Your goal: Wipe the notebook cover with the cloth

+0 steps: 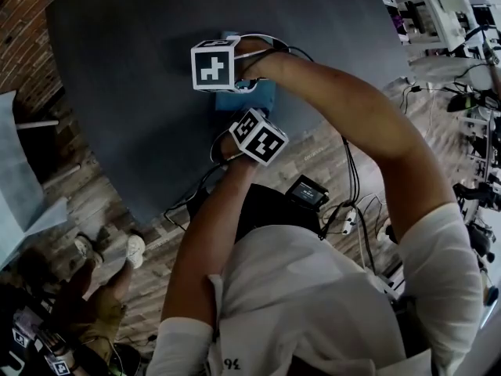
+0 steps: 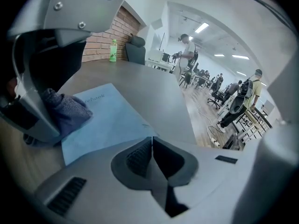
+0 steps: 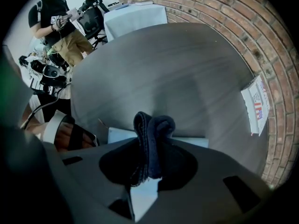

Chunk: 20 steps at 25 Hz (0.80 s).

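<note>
On "…ebook"-printed notebook: cloth in R gripper.

Notebook recorded as pale blue; cloth as dark navy. Table noted dark grey. Brick wall logged red-brown, bottle green, floor brown, plank-patterned.

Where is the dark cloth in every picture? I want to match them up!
Right gripper view: the cloth is at the bottom middle, pinched in the right gripper's jaws.
Left gripper view: at the left edge, halfway down, resting on the notebook.
Head view: not seen; the arms and grippers cover it.
Shared landmark: the light blue notebook, which shows in all three views.
</note>
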Motion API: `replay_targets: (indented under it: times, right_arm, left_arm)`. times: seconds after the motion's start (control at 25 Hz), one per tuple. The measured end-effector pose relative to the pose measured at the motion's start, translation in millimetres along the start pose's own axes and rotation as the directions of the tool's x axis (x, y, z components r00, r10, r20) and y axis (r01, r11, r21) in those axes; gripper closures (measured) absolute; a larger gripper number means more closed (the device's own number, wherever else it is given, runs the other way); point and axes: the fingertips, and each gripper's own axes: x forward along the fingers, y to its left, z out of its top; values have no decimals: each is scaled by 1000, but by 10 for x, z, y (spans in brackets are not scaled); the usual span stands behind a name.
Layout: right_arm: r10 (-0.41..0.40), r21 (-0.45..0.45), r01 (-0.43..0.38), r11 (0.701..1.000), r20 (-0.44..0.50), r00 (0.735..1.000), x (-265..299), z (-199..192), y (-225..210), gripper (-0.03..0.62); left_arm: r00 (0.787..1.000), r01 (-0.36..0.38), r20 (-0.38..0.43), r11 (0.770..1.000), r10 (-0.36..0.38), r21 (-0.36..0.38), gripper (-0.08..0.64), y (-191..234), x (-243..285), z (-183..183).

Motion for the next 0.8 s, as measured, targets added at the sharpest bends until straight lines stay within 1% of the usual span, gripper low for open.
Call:
replay_targets:
  times: [0.08,0.24,0.48,0.6,0.68,0.8]
  right_arm:
    - [32,2,-32,999,0,999,0,6,90,486]
    - [69,-46,-69,997,3,998,10,52,237,486]
    - [132,-77,-133,988,-16,991,33,70,481,486]
    - [129,-108,-131,986,-21,991,57,101,527,486]
    - [127,-100,-129,987,-18,992,64,99,520,486]
    - [131,-80,-131,988,-12,991,63,94,511,488]
  left_arm:
    - [1000,-6,0,1000,6,1,543,2,-4,1]
    - [1000,-14,2,1000,14,0,541,0,1,7]
    - [1000,-21,-2,1000,21,7,541,5,6,-9]
    - [1000,-14,-11,999,14,41,541,-36,-42,-10]
    - [1000,-3,-24,998,5,60,541,-64,-78,-47]
    - [999,3,-52,999,-1,39,541,-41,-56,-155]
